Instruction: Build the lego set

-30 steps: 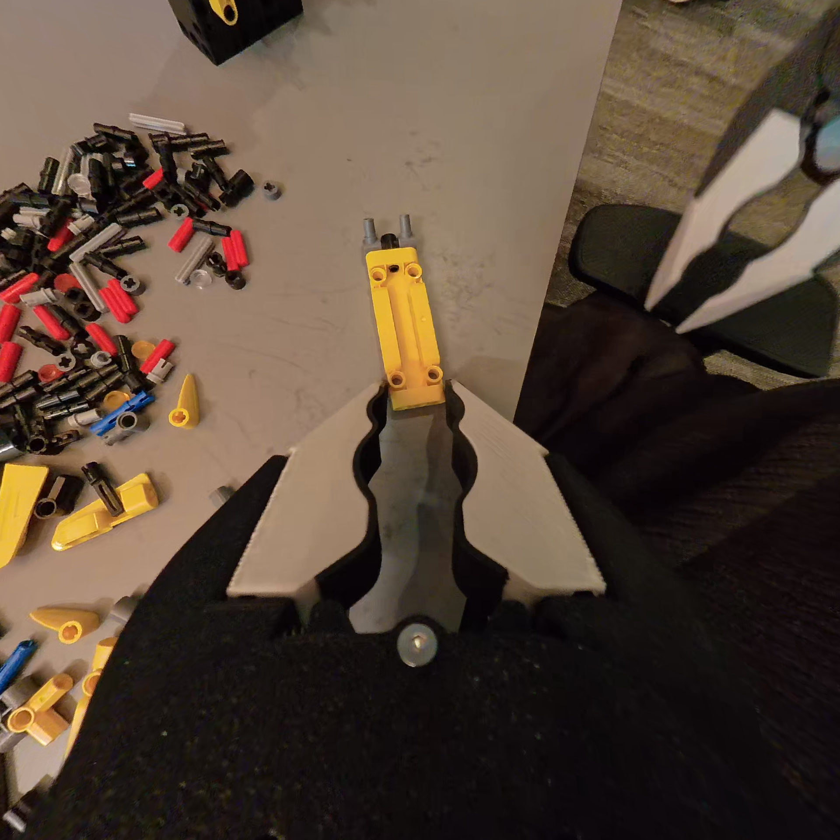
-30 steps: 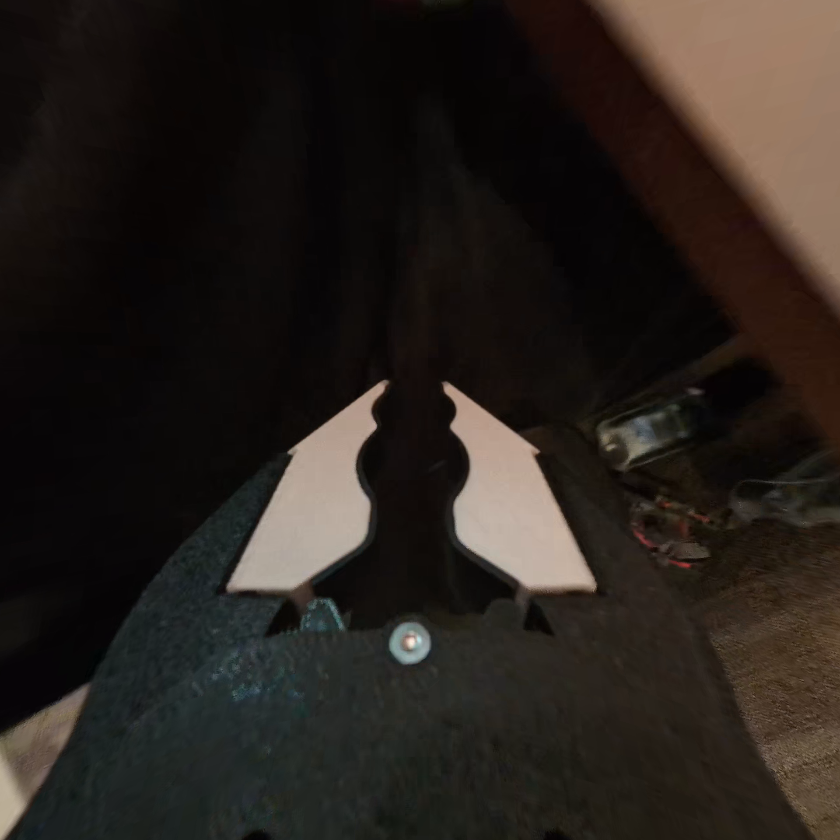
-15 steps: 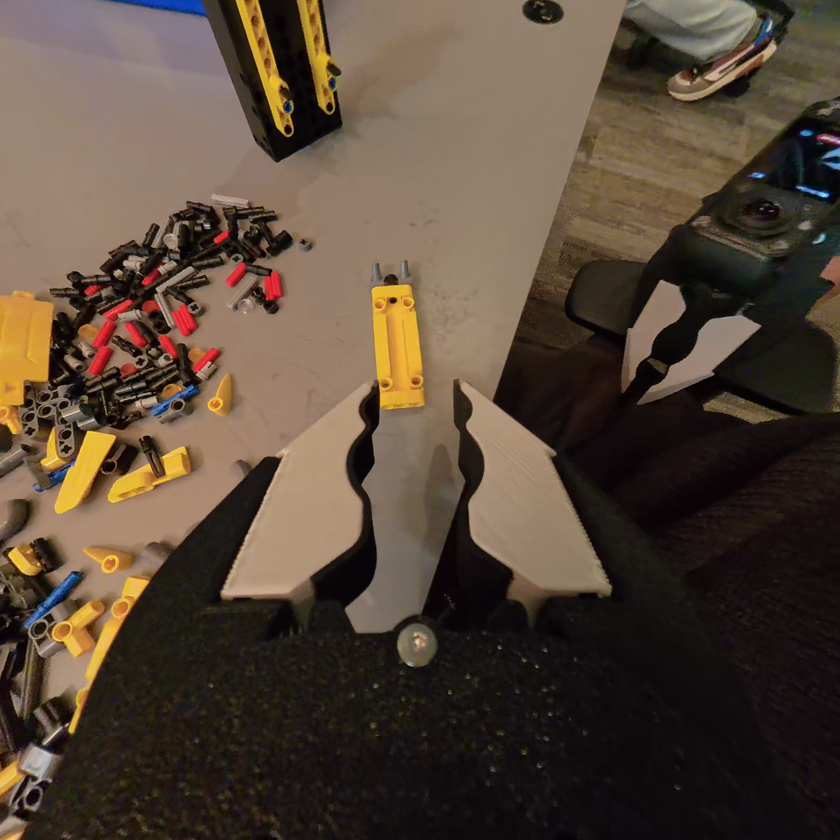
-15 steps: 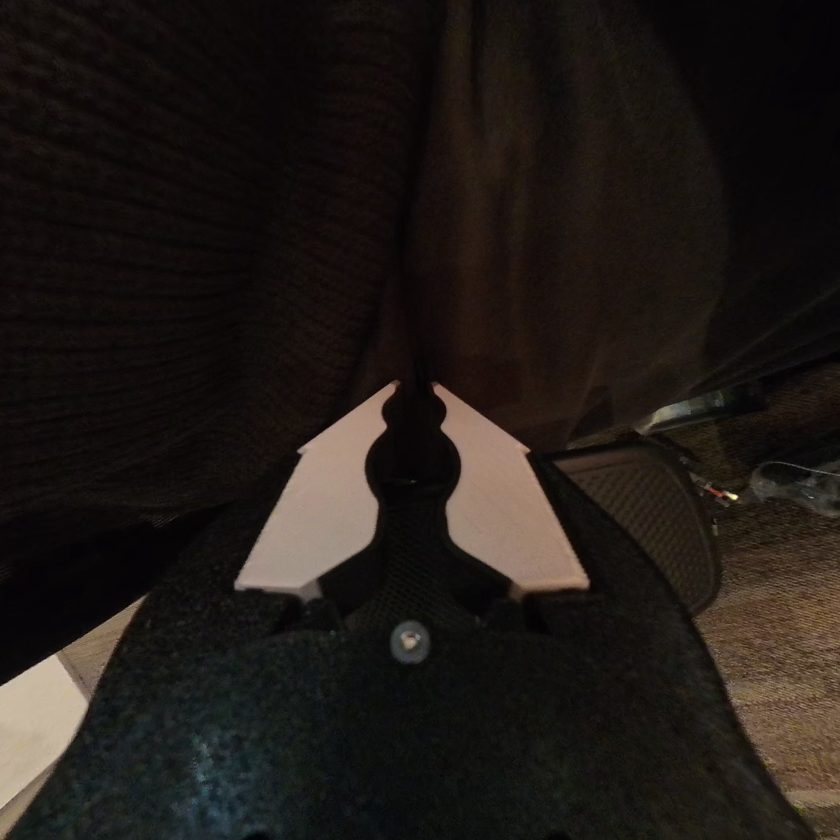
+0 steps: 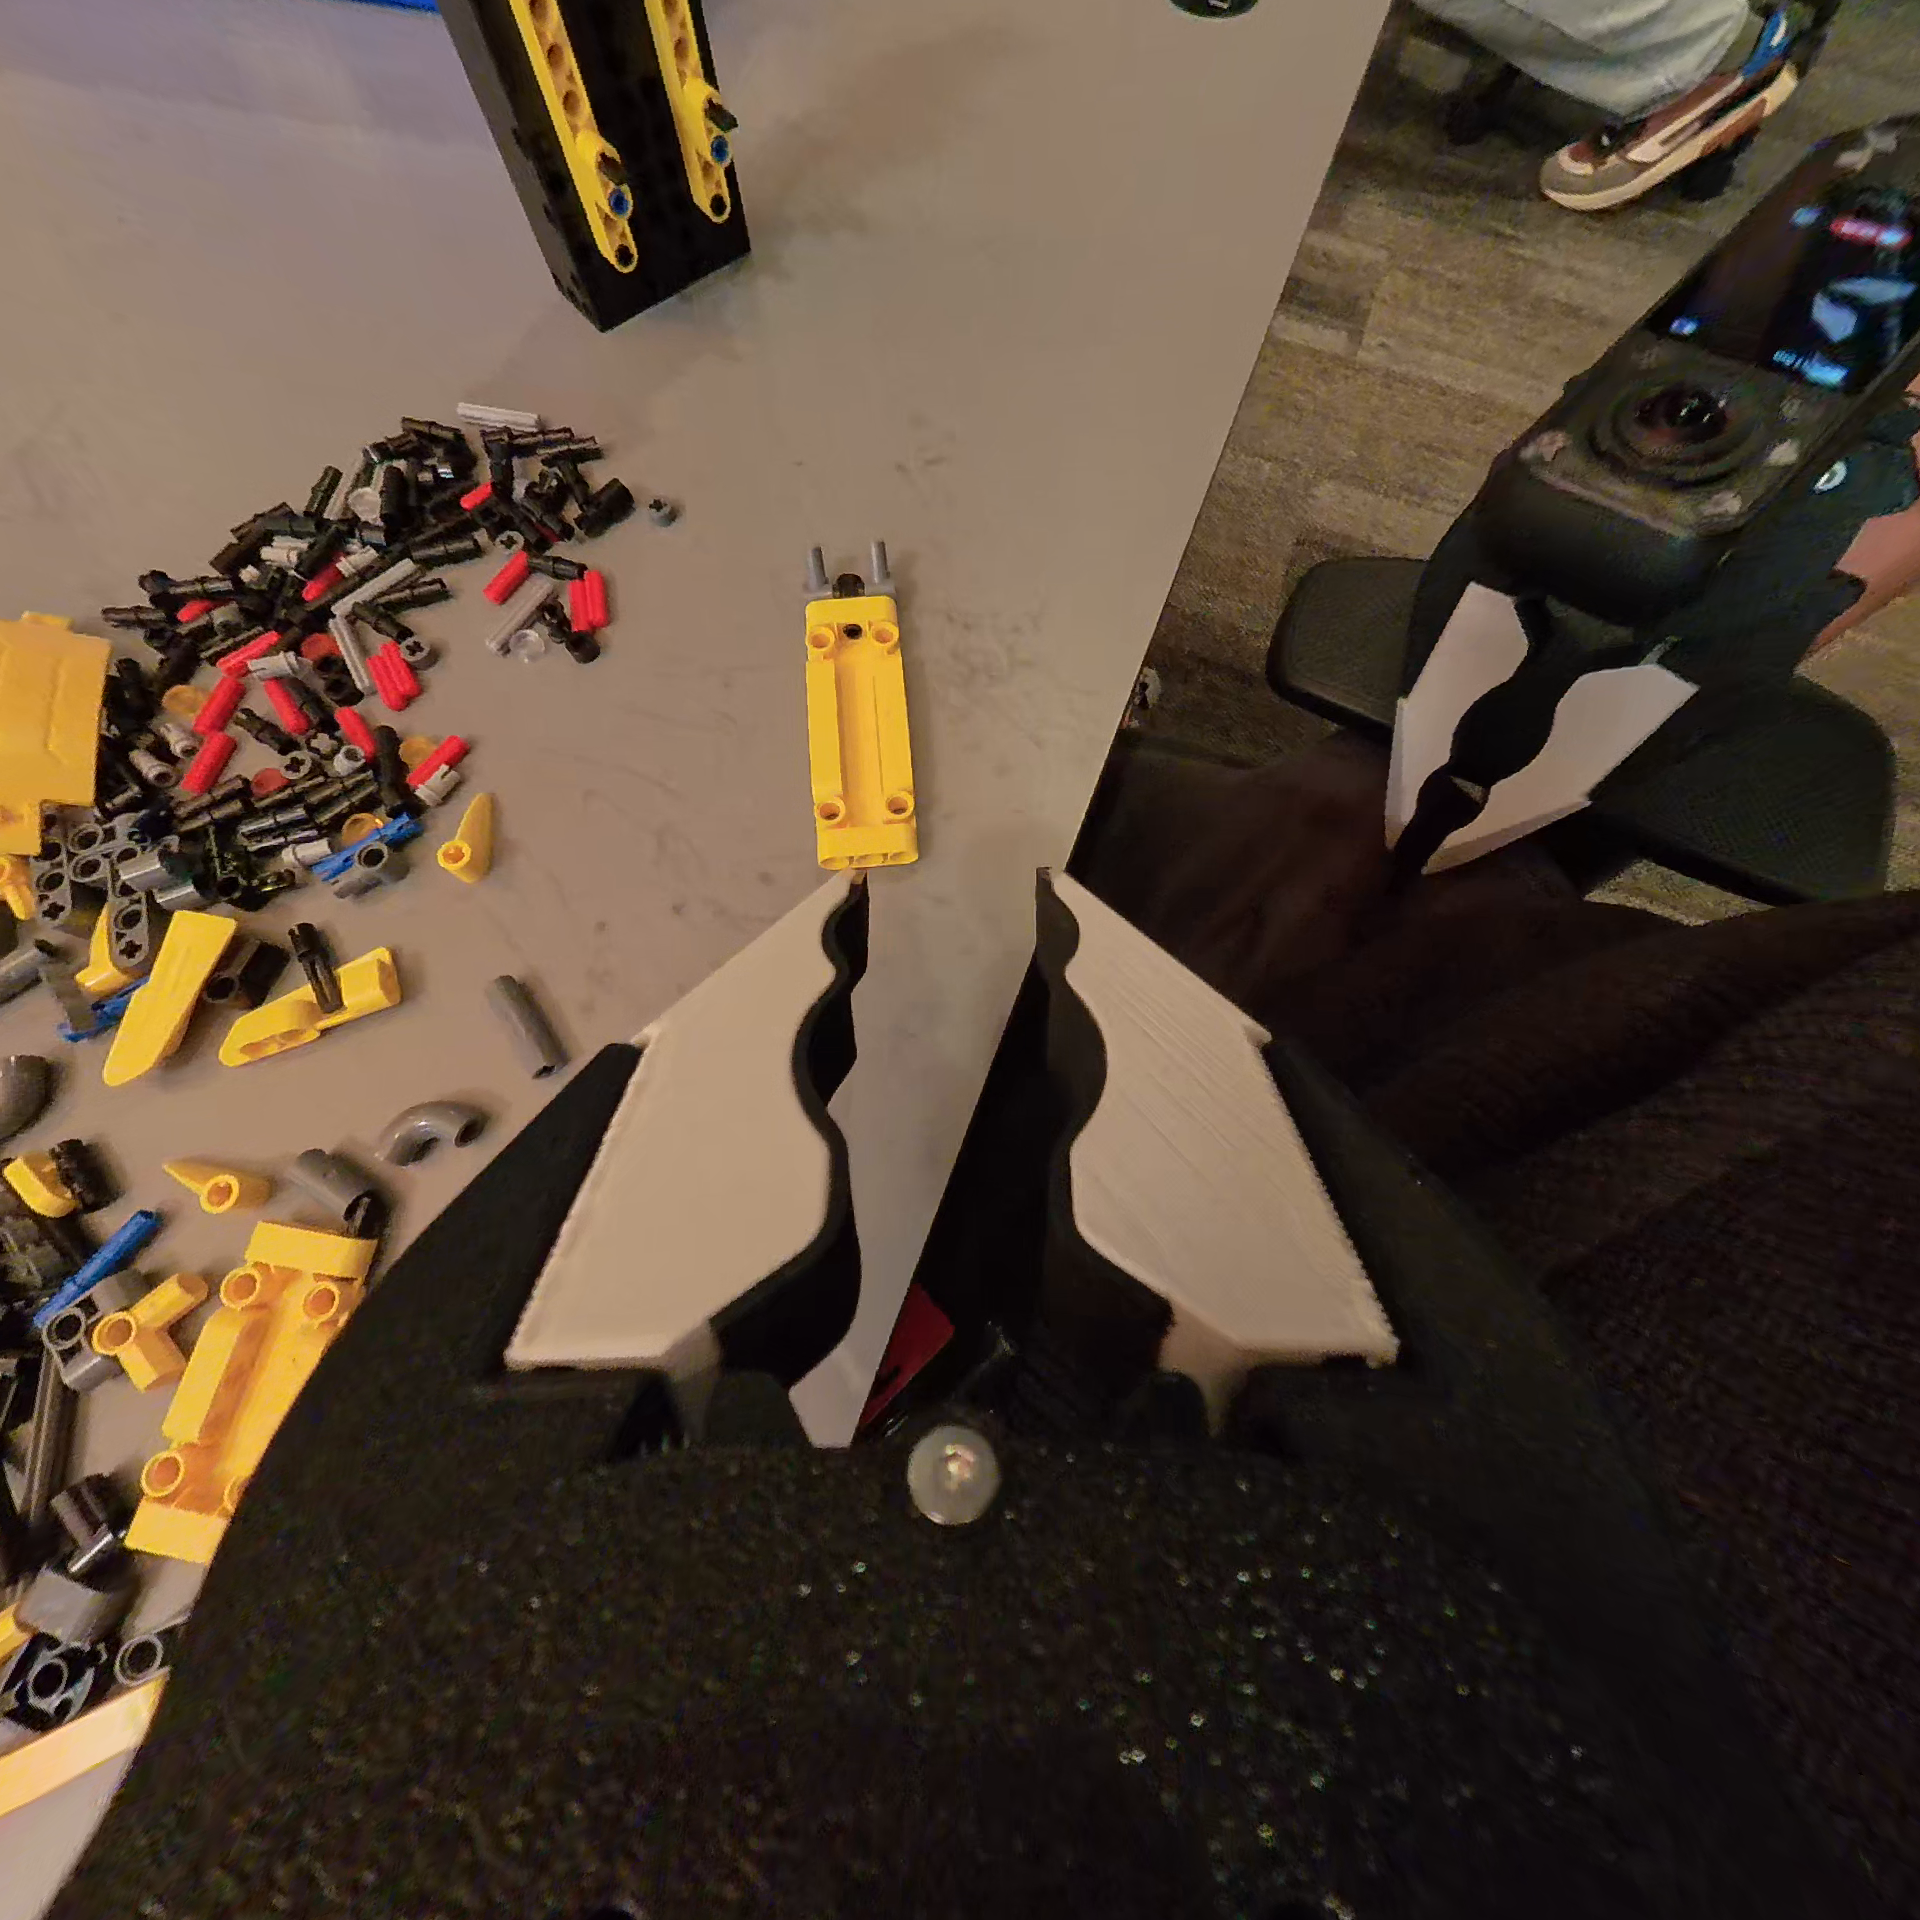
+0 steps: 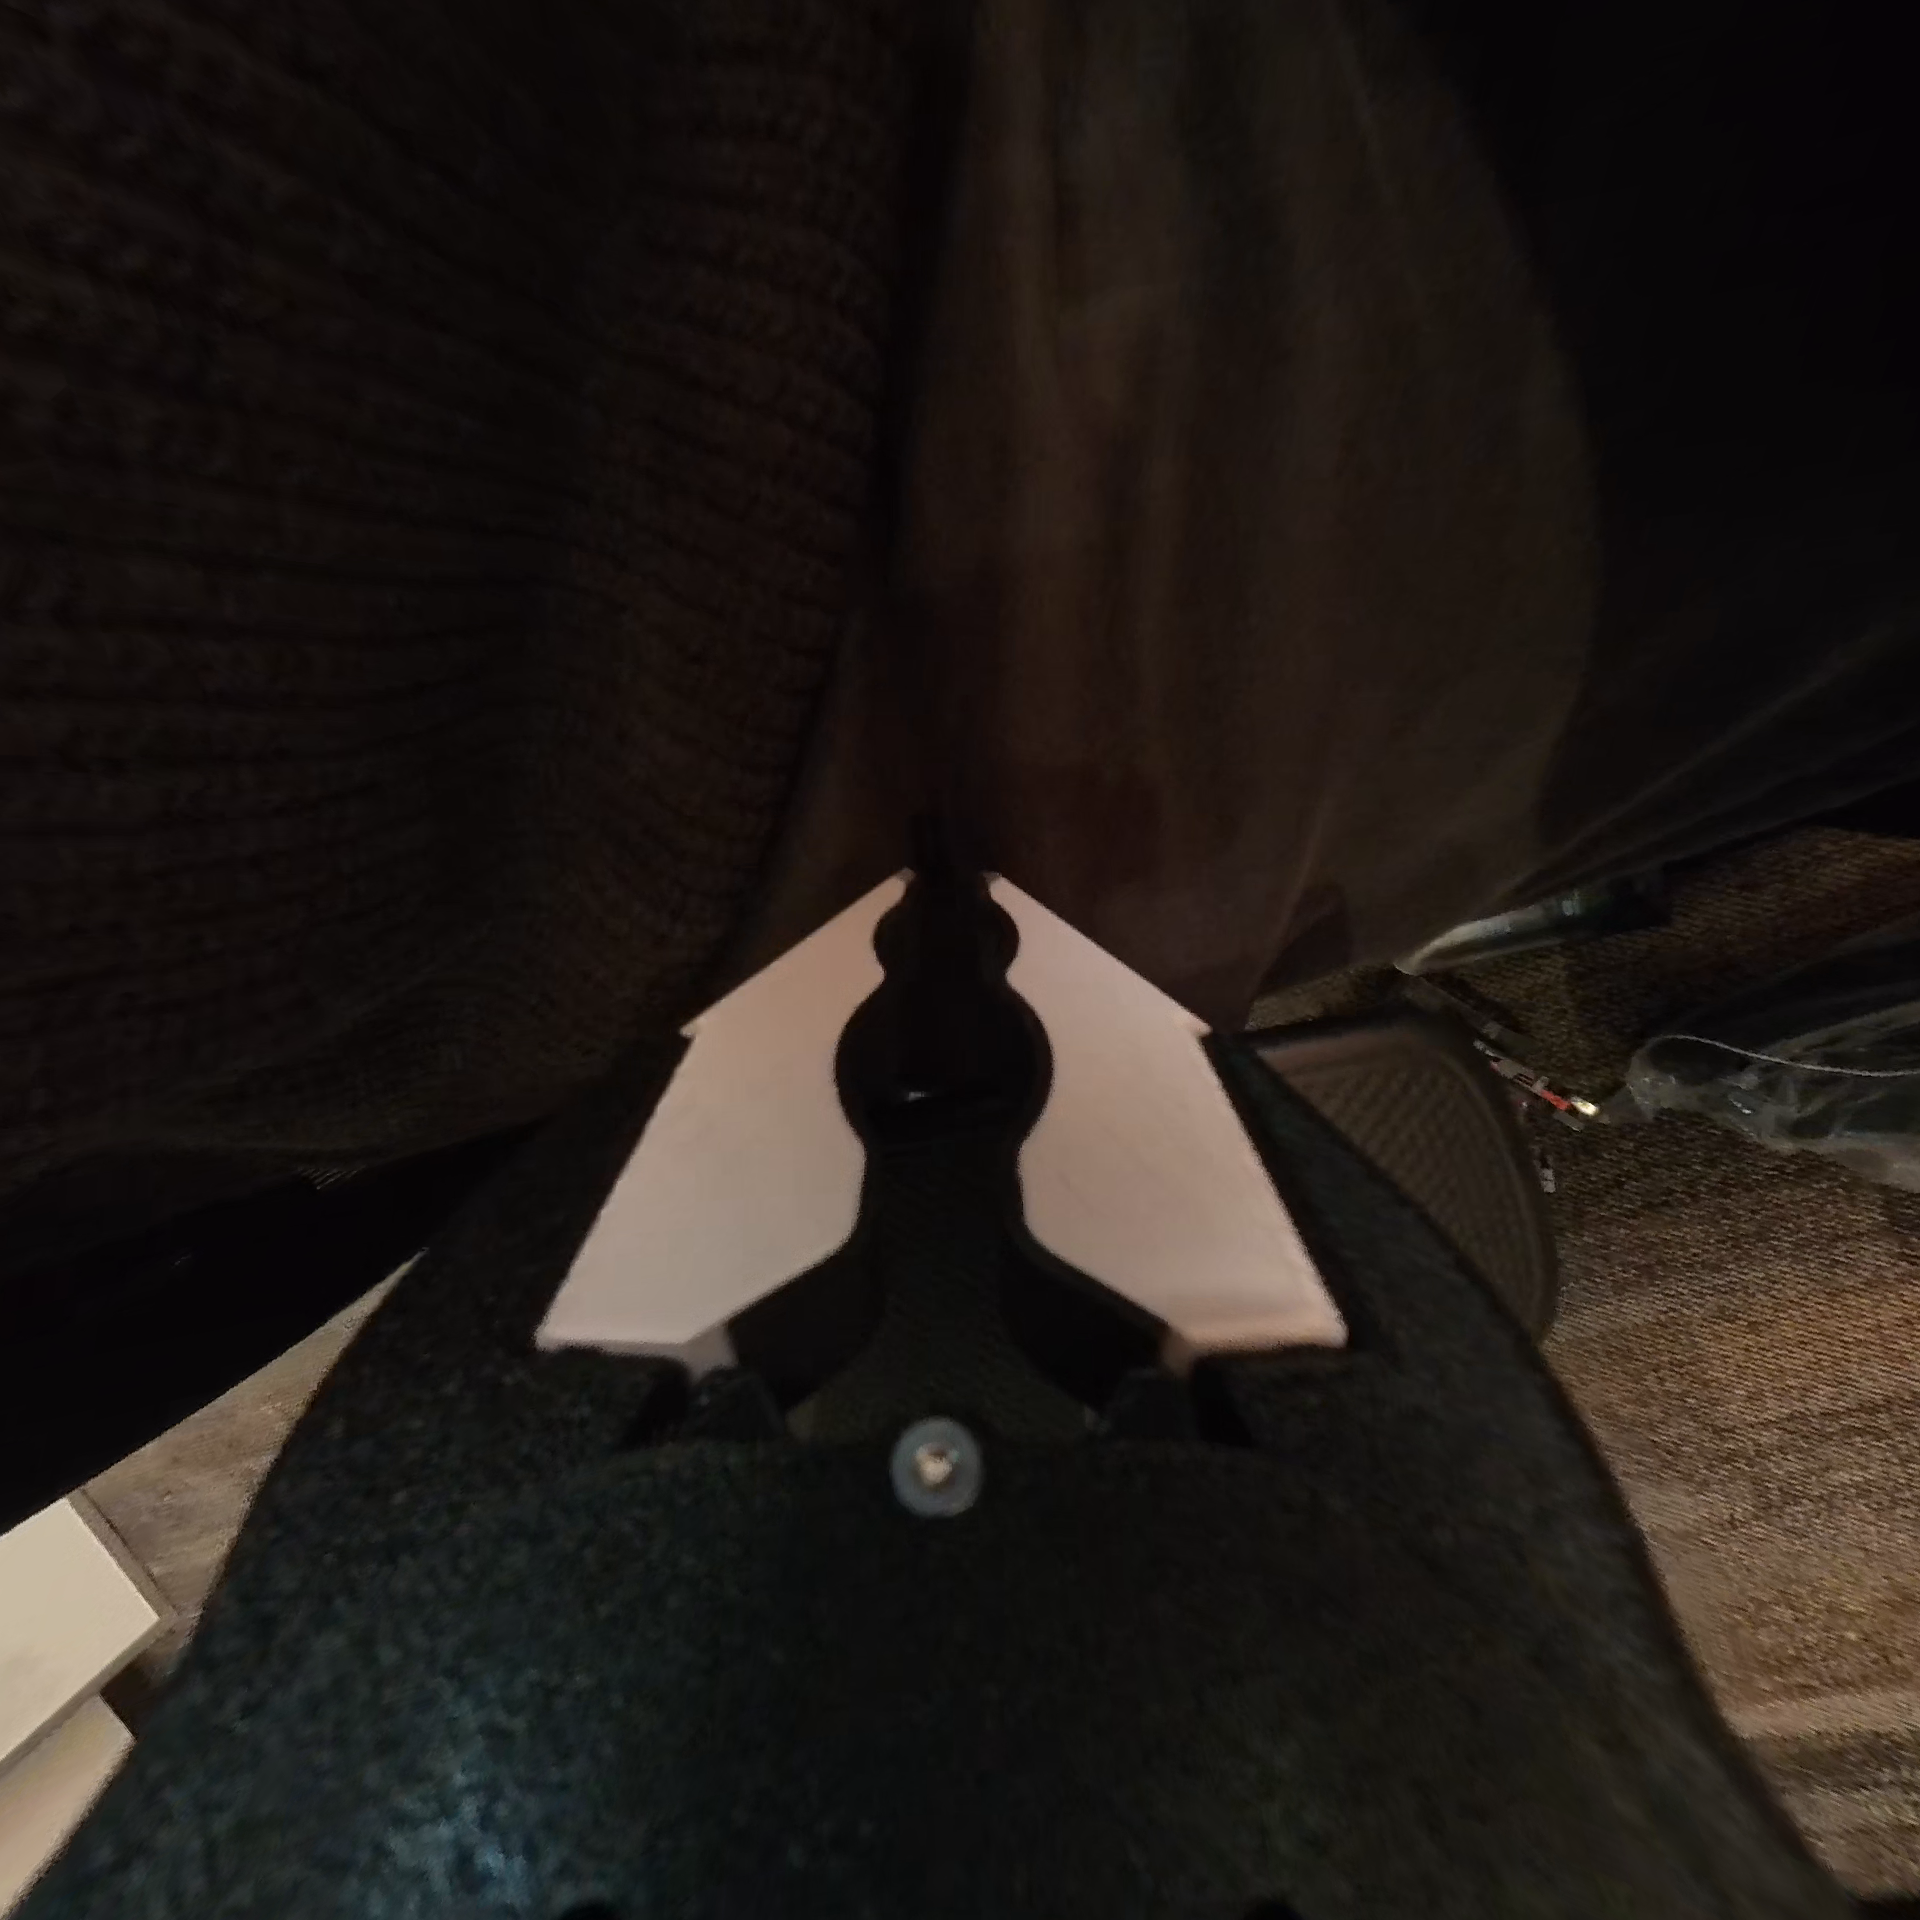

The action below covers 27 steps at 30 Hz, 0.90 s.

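A long yellow brick piece (image 5: 860,727) with two grey pins at its far end lies flat on the grey table (image 5: 997,343), near the table's right edge. My left gripper (image 5: 948,878) is open and empty, just behind the piece's near end, not touching it. My right gripper (image 6: 948,878) is shut and empty, off the table, its tips against the dark clothing (image 6: 1195,520) of the person holding it. It also shows in the left wrist view (image 5: 1429,831), lower right of the table edge.
A pile of small black, red and grey pins (image 5: 343,644) lies left of the piece. Larger yellow parts (image 5: 239,1361) lie at the near left. A black and yellow built block (image 5: 613,156) stands at the back. A black chair seat (image 5: 1766,790) and another person's shoe (image 5: 1662,135) are right. Tip to tip, the grippers are about 25 centimeters apart.
My left gripper opened, let go of the yellow piece and drew back from it. The piece stays on the table. My right gripper closed fully and settled against the dark clothing.
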Each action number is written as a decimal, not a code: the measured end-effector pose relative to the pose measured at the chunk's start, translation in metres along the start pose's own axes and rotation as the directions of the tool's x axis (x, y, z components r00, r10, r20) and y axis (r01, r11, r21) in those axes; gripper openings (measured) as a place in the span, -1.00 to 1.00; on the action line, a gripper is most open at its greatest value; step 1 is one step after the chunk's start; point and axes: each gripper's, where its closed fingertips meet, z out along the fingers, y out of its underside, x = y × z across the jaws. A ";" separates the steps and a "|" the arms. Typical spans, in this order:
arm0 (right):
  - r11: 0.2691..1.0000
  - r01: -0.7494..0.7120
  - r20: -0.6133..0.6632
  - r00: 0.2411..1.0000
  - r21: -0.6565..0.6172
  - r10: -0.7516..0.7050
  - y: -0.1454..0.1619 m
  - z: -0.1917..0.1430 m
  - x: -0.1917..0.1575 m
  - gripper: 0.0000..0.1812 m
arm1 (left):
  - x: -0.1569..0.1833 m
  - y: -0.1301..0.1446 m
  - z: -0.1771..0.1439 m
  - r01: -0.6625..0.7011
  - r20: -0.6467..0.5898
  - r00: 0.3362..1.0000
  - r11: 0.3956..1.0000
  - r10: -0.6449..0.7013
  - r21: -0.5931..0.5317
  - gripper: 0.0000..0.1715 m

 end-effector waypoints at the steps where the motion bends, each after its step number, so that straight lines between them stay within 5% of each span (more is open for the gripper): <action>1: 1.000 0.004 -0.004 1.000 -0.007 -0.004 0.001 0.002 0.001 -0.89 | 0.000 0.000 -0.001 0.002 0.001 1.000 1.000 -0.002 0.003 -0.63; 11: 0.999 0.029 -0.010 1.000 -0.040 -0.030 0.000 0.011 -0.002 -0.96 | 0.002 0.000 -0.002 0.009 -0.005 1.000 1.000 -0.009 0.013 -0.63; 19: 0.954 -0.004 0.017 1.000 0.300 -0.001 -0.051 -0.042 0.003 -0.96 | 0.009 -0.016 -0.007 0.109 -0.128 0.987 0.988 -0.094 0.113 -0.63; 23: 0.865 0.165 -0.252 0.967 0.473 -0.046 -0.103 -0.100 0.023 -0.96 | 0.031 -0.036 -0.011 0.329 -0.374 0.897 0.921 -0.235 0.210 -0.63; 27: 0.801 0.421 -0.626 0.777 0.427 -0.075 -0.145 -0.147 0.038 -0.96 | 0.039 -0.059 -0.025 0.555 -0.598 0.735 0.791 -0.319 0.259 -0.61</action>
